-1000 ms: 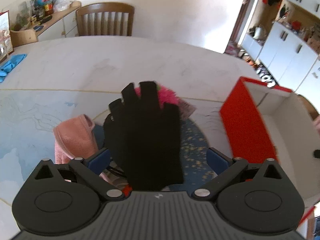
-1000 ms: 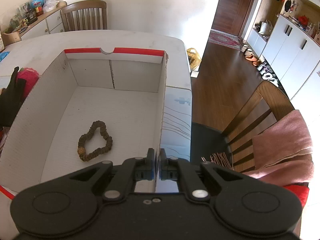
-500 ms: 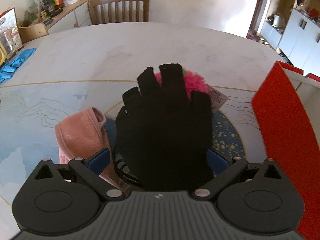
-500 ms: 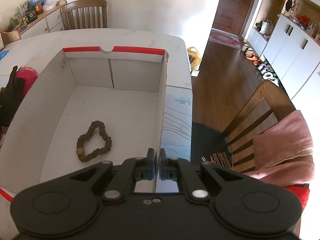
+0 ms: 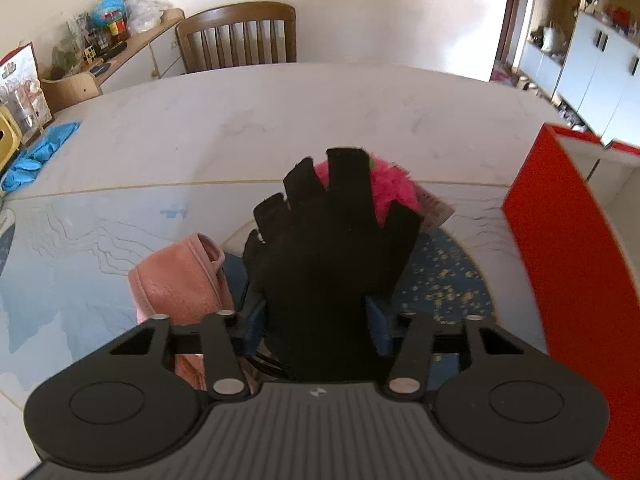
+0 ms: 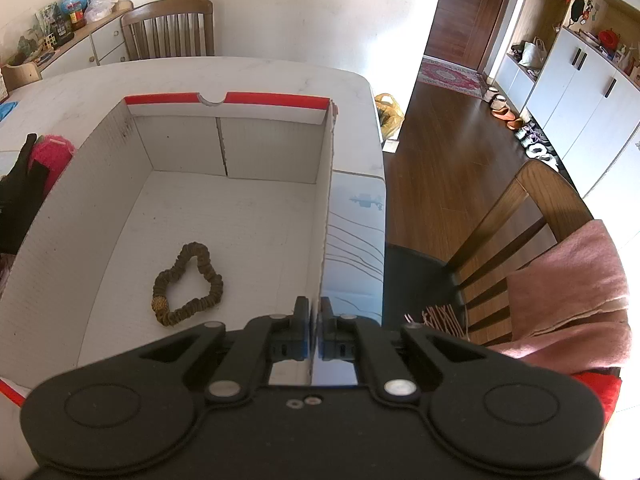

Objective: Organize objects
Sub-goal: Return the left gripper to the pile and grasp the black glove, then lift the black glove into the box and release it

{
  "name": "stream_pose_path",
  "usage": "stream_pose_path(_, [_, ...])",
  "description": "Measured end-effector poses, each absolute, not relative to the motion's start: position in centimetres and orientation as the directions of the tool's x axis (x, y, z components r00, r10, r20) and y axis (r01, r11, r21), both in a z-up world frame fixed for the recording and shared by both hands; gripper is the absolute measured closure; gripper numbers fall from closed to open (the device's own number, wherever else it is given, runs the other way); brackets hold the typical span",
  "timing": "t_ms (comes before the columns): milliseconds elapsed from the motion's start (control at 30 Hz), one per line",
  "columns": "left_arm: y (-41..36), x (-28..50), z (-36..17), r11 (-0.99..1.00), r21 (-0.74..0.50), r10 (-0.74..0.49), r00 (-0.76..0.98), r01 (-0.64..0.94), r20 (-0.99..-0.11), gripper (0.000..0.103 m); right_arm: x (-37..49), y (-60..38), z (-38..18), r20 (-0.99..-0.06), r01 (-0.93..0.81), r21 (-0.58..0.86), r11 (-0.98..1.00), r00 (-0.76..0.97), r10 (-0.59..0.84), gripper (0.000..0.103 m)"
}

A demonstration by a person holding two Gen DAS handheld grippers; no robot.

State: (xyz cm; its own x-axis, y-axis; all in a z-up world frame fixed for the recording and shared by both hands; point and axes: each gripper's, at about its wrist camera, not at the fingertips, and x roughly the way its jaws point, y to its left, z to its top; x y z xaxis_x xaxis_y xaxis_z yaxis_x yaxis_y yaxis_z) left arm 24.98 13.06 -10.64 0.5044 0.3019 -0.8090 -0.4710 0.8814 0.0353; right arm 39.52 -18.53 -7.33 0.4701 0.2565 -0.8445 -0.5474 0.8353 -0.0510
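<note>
Left wrist view: my left gripper point(image 5: 318, 320) has its jaws pinching a black fingerless glove point(image 5: 332, 248), held up over the surface point(image 5: 280, 120). Behind it lie a pink fluffy item point(image 5: 390, 186) and a pink cloth point(image 5: 180, 280); the red box point(image 5: 568, 264) stands to the right.

Right wrist view: my right gripper point(image 6: 316, 334) has its jaws pressed together on the box's right wall point(image 6: 326, 200). A brown scrunchie point(image 6: 186, 284) lies on the box floor.

Left gripper point(image 5: 316, 320): black ribbed housing, small white logo at centre, two round raised discs, silver pivot screws on black linkage arms, blue finger pads point(image 5: 378, 328).
Right gripper point(image 6: 315, 332): smooth black housing, two discs, silver pivot screws, two small centre screws, black fingers with blue inner pads point(image 6: 307, 334).
</note>
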Motion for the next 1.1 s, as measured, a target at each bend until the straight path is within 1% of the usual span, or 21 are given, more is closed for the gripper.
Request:
stream_pose_path(33, [13.1,24.9,-10.3,0.884,0.020,0.290,0.513,-0.468,-0.808,0.070,39.5,-18.5,-7.3,-0.845,-0.547,-0.051,0.835,0.470,0.257,0.100])
stream_pose_path(100, [13.1,24.6,-9.5,0.888,0.003,0.277,0.529,-0.460,-0.802,0.074,39.5,-18.5,-7.3,-0.844,-0.547,-0.050,0.836,0.470,0.257,0.100])
stream_pose_path(133, [13.1,24.5,-9.1,0.892,-0.006,0.269,0.540,-0.452,-0.797,0.081,39.5,-18.5,-7.3,-0.844,-0.547,-0.050,0.836,0.470,0.257,0.100])
stream_pose_path(167, [13.1,24.4,-8.7,0.896,-0.014,0.259,0.550,-0.443,-0.794,0.086,39.5,-18.5,-7.3,-0.844,-0.547,-0.051,0.836,0.471,0.257,0.100])
stream_pose_path(233, [13.1,24.2,-8.1,0.902,-0.031,0.243,0.565,-0.431,-0.789,0.093,39.5,-18.5,-7.4,-0.843,-0.546,-0.051,0.836,0.472,0.257,0.100])
stream_pose_path(267, [13.1,24.2,-7.8,0.905,-0.041,0.233,0.574,-0.423,-0.785,0.094,39.5,-18.5,-7.4,-0.843,-0.546,-0.050,0.836,0.472,0.257,0.100])
stream_pose_path(367, [12.9,24.1,-7.3,0.911,-0.029,0.240,0.586,-0.412,-0.774,0.095,39.5,-18.4,-7.4,-0.843,-0.545,-0.049,0.837,0.472,0.258,0.100])
stream_pose_path(500, [13.0,23.9,-7.4,0.909,-0.066,0.213,0.596,-0.411,-0.775,0.098,39.4,-18.4,-7.2,-0.841,-0.544,-0.048,0.838,0.475,0.260,0.100])
stream_pose_path(667, [12.6,23.8,-5.6,0.921,-0.102,0.181,0.645,-0.375,-0.743,0.099,39.4,-18.6,-7.2,-0.841,-0.542,-0.047,0.839,0.475,0.260,0.100])
stream_pose_path(867, [11.0,24.2,-2.0,0.941,-0.182,0.083,0.718,-0.284,-0.691,0.100,39.3,-18.6,-7.2,-0.840,-0.544,-0.049,0.838,0.476,0.259,0.100])
stream_pose_path(967, [9.6,24.8,-0.3,0.950,-0.229,0.009,0.749,-0.214,-0.663,0.100,39.3,-18.6,-7.2,-0.841,-0.543,-0.050,0.838,0.476,0.258,0.100])
stream_pose_path(1100, [7.3,25.7,1.4,0.960,-0.253,-0.070,0.771,-0.120,-0.633,0.100,39.2,-18.6,-7.2,-0.840,-0.544,-0.052,0.838,0.477,0.257,0.100])
